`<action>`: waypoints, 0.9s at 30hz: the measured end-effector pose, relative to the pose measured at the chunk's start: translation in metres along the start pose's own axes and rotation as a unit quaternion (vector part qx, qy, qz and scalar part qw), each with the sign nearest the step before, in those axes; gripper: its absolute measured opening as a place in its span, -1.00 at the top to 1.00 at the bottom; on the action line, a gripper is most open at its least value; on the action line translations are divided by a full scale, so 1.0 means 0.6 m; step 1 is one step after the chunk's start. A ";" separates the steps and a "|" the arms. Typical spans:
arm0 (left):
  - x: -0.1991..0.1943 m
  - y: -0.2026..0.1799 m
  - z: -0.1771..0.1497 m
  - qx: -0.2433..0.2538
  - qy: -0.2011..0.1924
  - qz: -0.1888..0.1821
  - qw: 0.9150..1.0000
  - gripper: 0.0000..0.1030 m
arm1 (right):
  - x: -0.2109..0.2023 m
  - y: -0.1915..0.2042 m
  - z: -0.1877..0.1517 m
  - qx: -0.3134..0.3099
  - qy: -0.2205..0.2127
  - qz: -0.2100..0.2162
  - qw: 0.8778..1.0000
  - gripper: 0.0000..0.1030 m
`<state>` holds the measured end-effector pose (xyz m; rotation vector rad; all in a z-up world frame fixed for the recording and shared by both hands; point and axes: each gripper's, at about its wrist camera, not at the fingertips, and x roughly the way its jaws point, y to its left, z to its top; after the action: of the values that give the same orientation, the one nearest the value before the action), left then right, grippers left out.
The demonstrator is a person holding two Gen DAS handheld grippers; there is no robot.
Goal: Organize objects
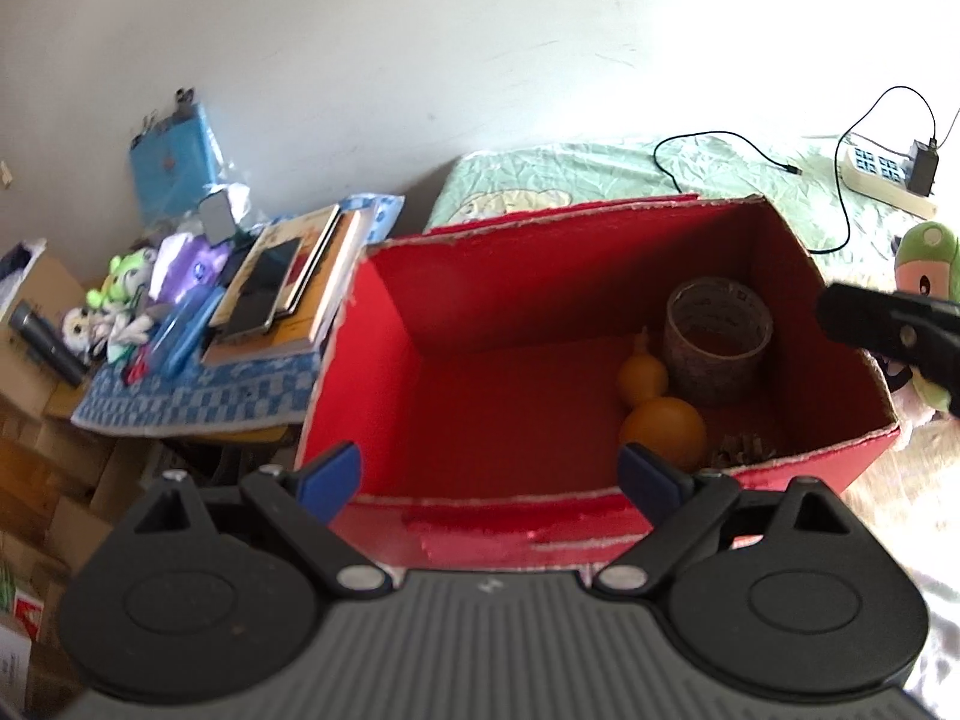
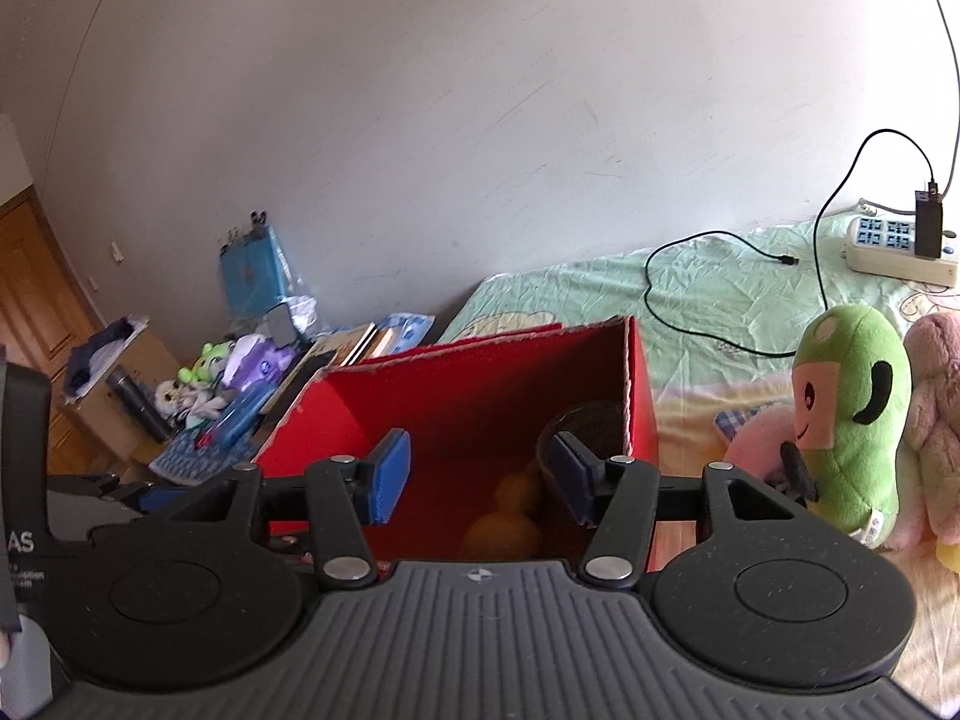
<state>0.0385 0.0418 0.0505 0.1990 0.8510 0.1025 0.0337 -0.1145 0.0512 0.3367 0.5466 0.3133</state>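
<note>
A red cardboard box (image 1: 480, 276) stands open on the bed; it also shows in the right wrist view (image 2: 456, 384). Inside lie a roll of clear tape (image 1: 714, 339), an orange gourd (image 1: 657, 414) and a small brown scrap (image 1: 744, 450). My left gripper (image 1: 489, 477) is open and empty over the box's near wall. My right gripper (image 2: 477, 477) is open and empty above the box's right end; part of it shows in the left wrist view (image 1: 888, 330). A green plush toy (image 2: 846, 414) sits right of the box beside pink plush toys (image 2: 936, 420).
A side table (image 1: 198, 402) left of the box holds books, a phone, small plush toys and pens on a blue checked cloth. A power strip (image 2: 894, 246) with a charger and black cable (image 2: 708, 312) lies on the bed behind. Cardboard boxes stand at the far left.
</note>
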 end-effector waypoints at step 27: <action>0.009 -0.039 -0.069 -0.012 0.070 0.016 0.997 -0.84 | 0.014 -0.031 -0.080 0.033 0.150 0.072 0.985 0.02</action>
<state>0.0106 0.0256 0.0150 0.1844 0.9868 0.1571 0.0180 -0.1169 0.0017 0.3976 0.8327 0.4915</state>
